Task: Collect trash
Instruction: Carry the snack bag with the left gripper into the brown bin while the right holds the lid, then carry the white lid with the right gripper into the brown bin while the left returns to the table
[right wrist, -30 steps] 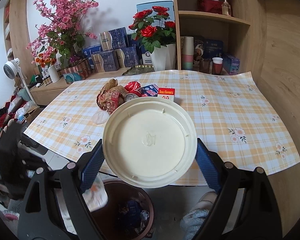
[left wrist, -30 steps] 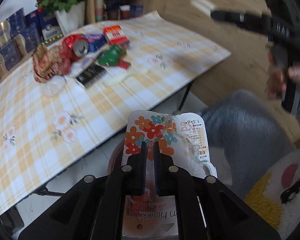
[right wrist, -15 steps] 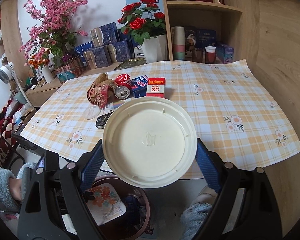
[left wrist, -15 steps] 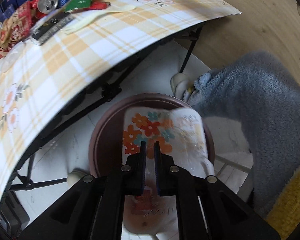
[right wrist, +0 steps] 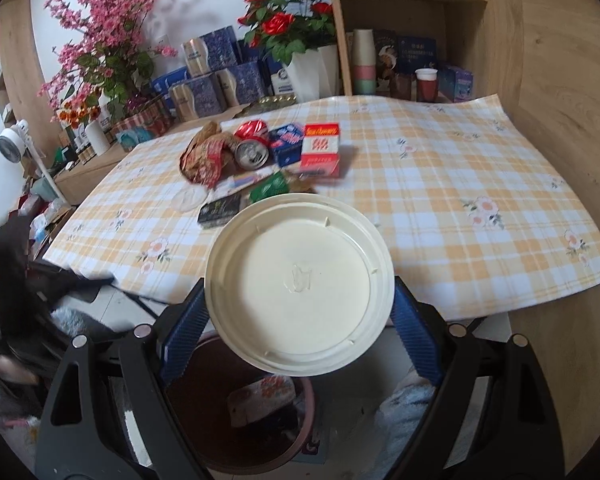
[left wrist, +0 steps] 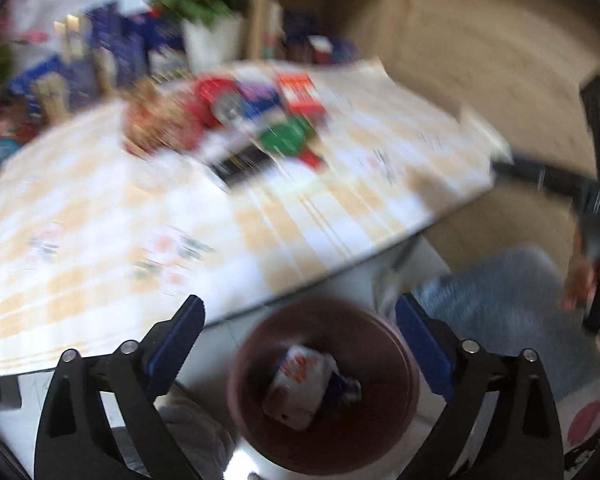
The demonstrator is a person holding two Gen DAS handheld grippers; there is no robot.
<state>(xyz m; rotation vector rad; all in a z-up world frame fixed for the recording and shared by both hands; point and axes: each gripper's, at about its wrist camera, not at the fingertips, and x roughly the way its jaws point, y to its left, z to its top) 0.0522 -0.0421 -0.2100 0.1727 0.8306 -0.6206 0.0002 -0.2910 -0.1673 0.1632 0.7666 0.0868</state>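
Flowered wrapper (left wrist: 300, 386) in bin (left wrist: 380, 336), below opening, empty left gripper (left wrist: 300, 334)

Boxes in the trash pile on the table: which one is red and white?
The red-and-white box, rightmost of the pile. The blue box beside it sits between it and the soda can.

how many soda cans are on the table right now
2, both red, in the trash pile at the table's far side: one can lying with its silver end toward the camera, a second can just behind it. Others may be hidden under the wrappers.
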